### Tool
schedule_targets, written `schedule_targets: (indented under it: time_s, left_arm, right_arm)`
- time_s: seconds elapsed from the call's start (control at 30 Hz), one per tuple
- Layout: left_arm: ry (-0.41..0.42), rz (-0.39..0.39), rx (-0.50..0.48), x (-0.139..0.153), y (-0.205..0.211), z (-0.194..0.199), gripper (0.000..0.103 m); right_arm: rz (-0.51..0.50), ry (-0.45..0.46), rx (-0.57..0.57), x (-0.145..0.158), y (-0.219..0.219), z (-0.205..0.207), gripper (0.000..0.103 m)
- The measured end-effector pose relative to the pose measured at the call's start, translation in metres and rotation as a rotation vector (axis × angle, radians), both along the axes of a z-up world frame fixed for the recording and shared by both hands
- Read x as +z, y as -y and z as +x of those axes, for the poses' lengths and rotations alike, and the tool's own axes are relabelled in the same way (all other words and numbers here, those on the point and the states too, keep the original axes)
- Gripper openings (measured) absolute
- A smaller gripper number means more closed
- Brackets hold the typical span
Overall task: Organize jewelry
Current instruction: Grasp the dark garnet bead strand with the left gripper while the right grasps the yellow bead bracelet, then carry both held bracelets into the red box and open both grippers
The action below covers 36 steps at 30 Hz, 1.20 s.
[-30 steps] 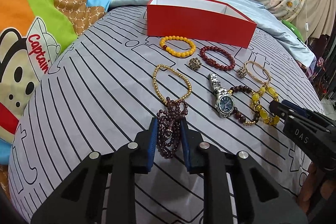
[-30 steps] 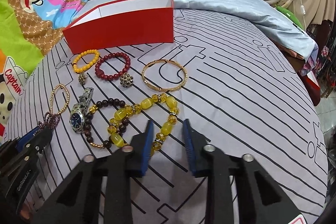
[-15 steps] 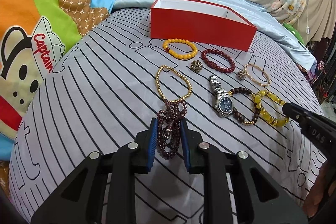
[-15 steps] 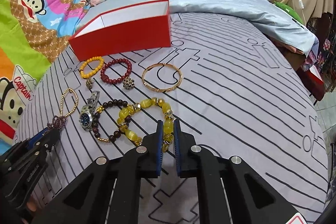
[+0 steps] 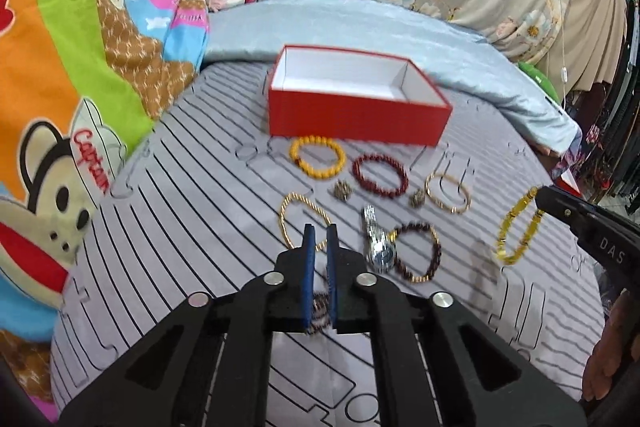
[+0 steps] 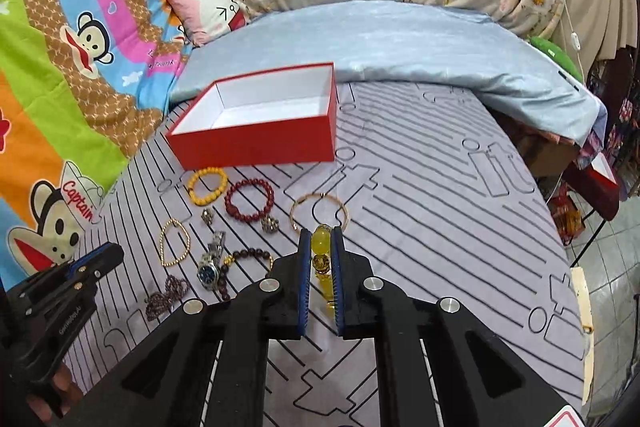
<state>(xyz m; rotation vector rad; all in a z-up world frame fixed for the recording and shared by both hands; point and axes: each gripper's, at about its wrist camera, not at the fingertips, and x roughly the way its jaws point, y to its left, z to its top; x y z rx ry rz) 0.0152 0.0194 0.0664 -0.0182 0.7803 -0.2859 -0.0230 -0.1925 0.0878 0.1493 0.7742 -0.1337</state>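
An open red box (image 5: 356, 107) (image 6: 260, 131) stands at the back of the striped bed cover. My left gripper (image 5: 320, 231) is shut on a dark purple bead string (image 5: 318, 307), lifted off the cover; the string hangs below it in the right wrist view (image 6: 166, 293). My right gripper (image 6: 320, 235) is shut on a yellow bead bracelet (image 6: 321, 241), which hangs in the air in the left wrist view (image 5: 516, 231). On the cover lie an orange bracelet (image 5: 318, 157), a red bracelet (image 5: 380, 175), a gold chain (image 5: 300, 219), a watch (image 5: 378, 241), a dark bead bracelet (image 5: 418, 251) and a gold bangle (image 5: 447, 191).
Two small metal charms (image 5: 342, 190) (image 5: 417, 198) lie between the bracelets. A pale blue quilt (image 6: 380, 43) and pillows lie behind the box. A cartoon blanket (image 5: 60, 87) lies at the left. The bed edge drops off at the right (image 6: 576, 267).
Both grippers have risen and moved back. The left one has closed on the purple bead string and lifted it. The right one has lifted the yellow bracelet off the cover.
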Motion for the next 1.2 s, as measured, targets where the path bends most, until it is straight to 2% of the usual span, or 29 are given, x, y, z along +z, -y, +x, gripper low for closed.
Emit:
schedule_targets:
  time_s: [0.1,0.23,0.3,0.33,0.37,0.43,0.7,0.87,1.03,1.2]
  left_arm:
    - [0.001,-0.017,0.02,0.004,-0.011,0.004,0.004]
    - [-0.019,-0.017,0.005,-0.005,-0.021,-0.002,0.004]
    - [-0.032,-0.012,-0.015,-0.015,-0.019,-0.008,0.01]
    - [-0.043,-0.006,-0.027,-0.021,-0.016,-0.01,0.023]
    - [-0.049,-0.002,-0.032,-0.025,-0.013,-0.01,0.04]
    - [-0.048,0.006,-0.05,-0.035,-0.004,-0.013,0.054]
    - [-0.104,0.061,-0.099,-0.069,0.022,0.0,0.051]
    - [-0.105,0.057,-0.115,-0.07,0.021,-0.002,0.021]
    - [-0.117,0.032,-0.123,-0.067,0.019,-0.006,0.015]
    - [-0.116,-0.002,-0.124,-0.051,0.014,-0.007,0.012]
  right_arm:
    - [-0.001,0.01,-0.008,0.004,0.002,-0.002,0.009]
    - [0.028,-0.002,-0.009,-0.003,0.004,-0.008,0.009]
    - [0.037,-0.017,-0.004,-0.01,0.002,-0.01,0.009]
    - [0.039,-0.023,-0.003,-0.013,0.001,-0.011,0.009]
    - [0.042,-0.032,0.0,-0.016,-0.001,-0.012,0.009]
    - [0.045,-0.043,0.005,-0.021,-0.003,-0.014,0.009]
    - [0.053,-0.052,0.015,-0.023,-0.007,-0.017,0.009]
    - [0.056,-0.058,0.014,-0.024,-0.007,-0.016,0.009]
    - [0.063,-0.062,0.018,-0.024,-0.007,-0.013,0.009]
    - [0.062,-0.056,0.021,-0.02,-0.005,-0.009,0.009]
